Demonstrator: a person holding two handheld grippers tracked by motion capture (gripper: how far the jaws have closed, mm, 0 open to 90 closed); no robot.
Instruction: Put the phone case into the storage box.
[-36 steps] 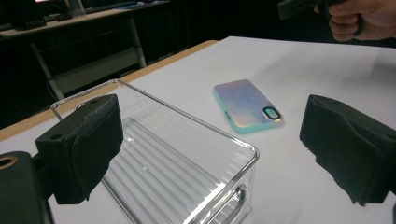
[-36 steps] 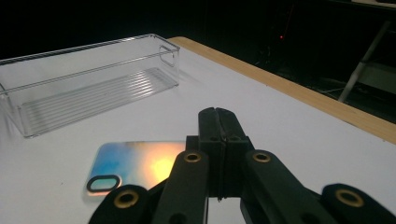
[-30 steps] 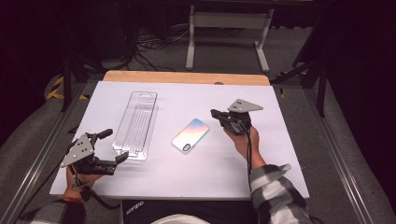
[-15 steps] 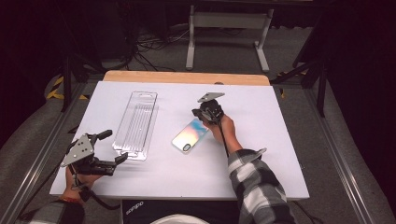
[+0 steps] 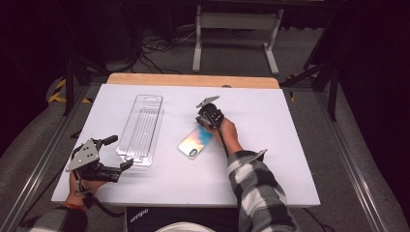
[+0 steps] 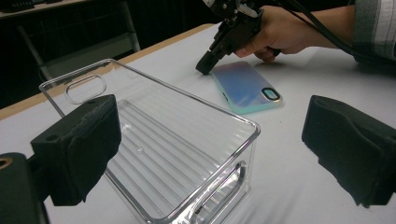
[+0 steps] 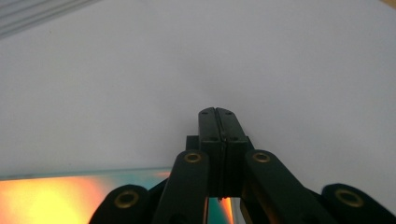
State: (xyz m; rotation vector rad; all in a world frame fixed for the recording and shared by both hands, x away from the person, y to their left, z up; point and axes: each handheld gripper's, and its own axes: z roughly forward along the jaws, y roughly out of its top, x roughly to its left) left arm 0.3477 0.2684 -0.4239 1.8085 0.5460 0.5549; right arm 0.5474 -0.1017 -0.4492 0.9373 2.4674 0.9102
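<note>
Phone in an iridescent teal-to-orange case (image 5: 195,141), flat rectangle with a dark camera oval at its near end, lies face down mid-bench. Right claw (image 5: 205,119), pressed together, tips at its far edge. Left claw (image 5: 121,153), spread, flanks a clear ribbed plastic tray (image 5: 141,128).

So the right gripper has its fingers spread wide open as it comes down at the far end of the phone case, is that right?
Not quite: the right gripper has its fingers pressed together, shut with nothing between them, as the right gripper view shows. It is indeed at the far end of the phone case.
</note>
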